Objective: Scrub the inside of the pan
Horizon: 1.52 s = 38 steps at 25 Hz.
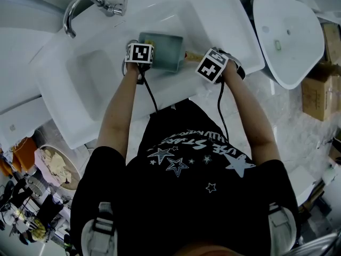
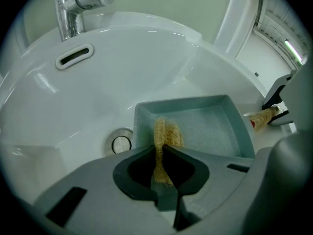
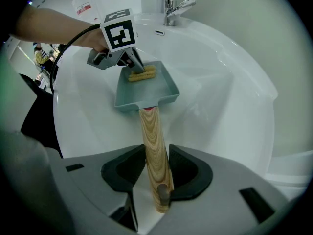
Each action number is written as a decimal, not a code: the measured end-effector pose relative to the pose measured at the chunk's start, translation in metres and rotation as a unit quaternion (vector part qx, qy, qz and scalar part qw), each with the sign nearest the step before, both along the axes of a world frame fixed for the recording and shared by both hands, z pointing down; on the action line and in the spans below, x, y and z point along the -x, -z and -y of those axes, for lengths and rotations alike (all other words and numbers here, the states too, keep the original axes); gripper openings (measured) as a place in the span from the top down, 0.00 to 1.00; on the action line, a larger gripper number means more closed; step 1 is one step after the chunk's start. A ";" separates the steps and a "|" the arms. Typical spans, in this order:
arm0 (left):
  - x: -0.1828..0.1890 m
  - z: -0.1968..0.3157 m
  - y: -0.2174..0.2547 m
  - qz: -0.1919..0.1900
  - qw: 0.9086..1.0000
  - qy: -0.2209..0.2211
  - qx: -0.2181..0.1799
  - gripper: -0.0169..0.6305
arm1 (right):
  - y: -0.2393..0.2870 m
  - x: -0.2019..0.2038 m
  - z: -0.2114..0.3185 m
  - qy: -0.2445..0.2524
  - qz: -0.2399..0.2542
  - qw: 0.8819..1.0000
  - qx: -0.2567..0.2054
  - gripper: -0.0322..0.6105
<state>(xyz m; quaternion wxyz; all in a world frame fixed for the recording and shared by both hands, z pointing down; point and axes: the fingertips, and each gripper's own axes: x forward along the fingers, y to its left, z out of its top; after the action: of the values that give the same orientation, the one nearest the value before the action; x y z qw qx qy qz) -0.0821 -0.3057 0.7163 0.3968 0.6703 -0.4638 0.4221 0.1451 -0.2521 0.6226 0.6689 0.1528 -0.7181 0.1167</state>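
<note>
A square grey-green pan [image 1: 162, 51] sits in the white sink [image 1: 101, 73]. Its wooden handle [image 3: 154, 146] runs back between the jaws of my right gripper [image 3: 156, 168], which is shut on it. My left gripper [image 2: 160, 151] is shut on a yellow-brown scrubbing sponge [image 2: 166, 136] that rests on the near part of the pan's [image 2: 200, 126] floor. In the right gripper view the sponge [image 3: 142, 74] lies inside the pan [image 3: 146, 89] under the left gripper [image 3: 137, 67]. From the head view both grippers, left [image 1: 139, 54] and right [image 1: 212, 65], hang over the basin.
A chrome tap [image 1: 88, 7] stands at the sink's back, with an overflow slot [image 2: 74, 57] below it and a drain [image 2: 120, 142] beside the pan. A second white basin [image 1: 287, 36] and cardboard boxes [image 1: 319, 84] lie to the right. A bowl of cloths [image 1: 53, 167] sits on the floor at left.
</note>
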 end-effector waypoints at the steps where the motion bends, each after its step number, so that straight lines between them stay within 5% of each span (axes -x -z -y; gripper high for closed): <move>1: 0.001 0.000 0.002 0.001 1.000 0.002 0.000 0.90 | 0.000 0.000 0.000 0.000 0.000 1.000 0.000 0.72; 6: -0.003 0.002 0.009 -0.013 1.000 0.009 -0.003 0.90 | -0.001 0.002 0.001 0.003 0.000 1.000 0.001 0.72; 20: -0.107 0.004 0.042 -0.156 0.988 -0.016 0.002 0.90 | -0.001 0.002 0.001 0.005 0.003 1.000 -0.001 0.72; 38: -0.113 0.012 0.034 -0.165 0.986 0.018 0.019 0.90 | 0.000 -0.001 0.000 0.005 0.006 1.000 0.003 0.72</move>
<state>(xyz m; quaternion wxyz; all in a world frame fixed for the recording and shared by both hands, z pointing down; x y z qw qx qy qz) 0.0306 -0.3176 0.6823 0.4881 0.7149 -0.3954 0.3071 0.1464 -0.2520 0.6227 0.6654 0.1462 -0.7228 0.1162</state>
